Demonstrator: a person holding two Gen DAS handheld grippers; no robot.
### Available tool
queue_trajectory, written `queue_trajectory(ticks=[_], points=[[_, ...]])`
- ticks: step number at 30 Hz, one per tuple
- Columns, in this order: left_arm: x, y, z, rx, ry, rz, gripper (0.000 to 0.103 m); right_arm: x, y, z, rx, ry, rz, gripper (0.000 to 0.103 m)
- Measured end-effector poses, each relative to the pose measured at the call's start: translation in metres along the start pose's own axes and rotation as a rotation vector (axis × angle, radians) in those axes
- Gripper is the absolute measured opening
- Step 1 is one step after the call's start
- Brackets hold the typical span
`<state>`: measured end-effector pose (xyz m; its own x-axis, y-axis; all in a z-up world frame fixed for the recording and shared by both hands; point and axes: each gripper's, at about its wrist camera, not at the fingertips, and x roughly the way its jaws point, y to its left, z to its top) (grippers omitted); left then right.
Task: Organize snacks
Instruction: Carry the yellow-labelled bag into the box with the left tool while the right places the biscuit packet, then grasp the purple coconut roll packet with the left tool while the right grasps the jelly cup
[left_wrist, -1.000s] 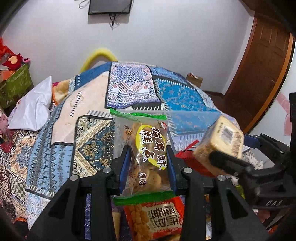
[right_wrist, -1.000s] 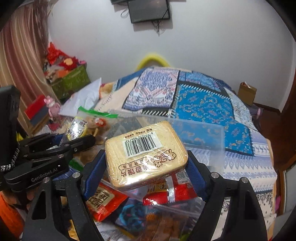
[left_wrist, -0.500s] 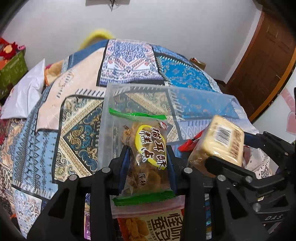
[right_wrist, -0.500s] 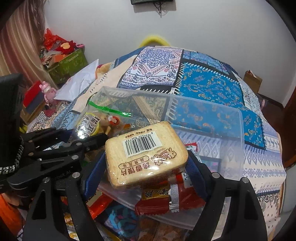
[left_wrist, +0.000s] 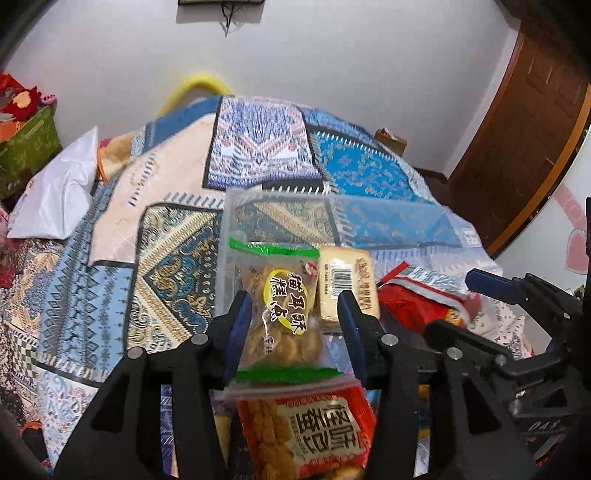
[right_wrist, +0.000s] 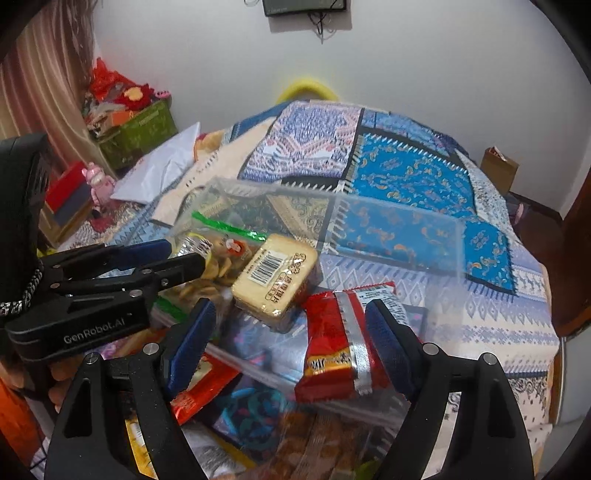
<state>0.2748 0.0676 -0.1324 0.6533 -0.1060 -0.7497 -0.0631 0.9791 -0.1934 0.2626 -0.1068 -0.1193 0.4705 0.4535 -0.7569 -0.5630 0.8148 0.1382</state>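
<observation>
I have two snacks just set into the clear bin. The green-edged bag lies in the bin's near left corner, and the toast pack leans against it at its 3 o'clock side. My left gripper has just been opening; its pads now stand a little off the bag, which sits between them, so I count it as released. My right gripper is spread wide and holds nothing; the toast pack lies beyond its tips at 12 o'clock, with the red packet lying between the jaws, in the bin as far as I can judge, and not squeezed.

So three items seem to be in the bin. Still outside, I judge, are the orange bag at 6 o'clock below the left gripper, another red-orange pack and several blurred wrappers in the pile near the bin's front wall. Most of the sorting remains; the far half of the bin is free for more.
</observation>
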Motion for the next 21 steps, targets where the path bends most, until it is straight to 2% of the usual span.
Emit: queue_trajectory(ticks=[7,11,16,21], points=[[-0.059,-0.006,-0.006,0.053,-0.09,0.023,0.054,-0.05,0.002,-0.004,-0.006,-0.098,-0.039,0.081],[-0.09,-0.003,-0.017,0.065,-0.116,0.03,0.058,-0.076,-0.002,-0.012,0.008,-0.139,-0.05,0.081],[-0.112,0.006,-0.037,0.074,-0.116,0.058,0.059,-0.092,-0.007,-0.029,0.032,-0.152,-0.068,0.082],[-0.115,0.02,-0.063,0.049,-0.068,0.085,0.06,-0.094,-0.015,-0.051,0.056,-0.128,-0.094,0.082]])
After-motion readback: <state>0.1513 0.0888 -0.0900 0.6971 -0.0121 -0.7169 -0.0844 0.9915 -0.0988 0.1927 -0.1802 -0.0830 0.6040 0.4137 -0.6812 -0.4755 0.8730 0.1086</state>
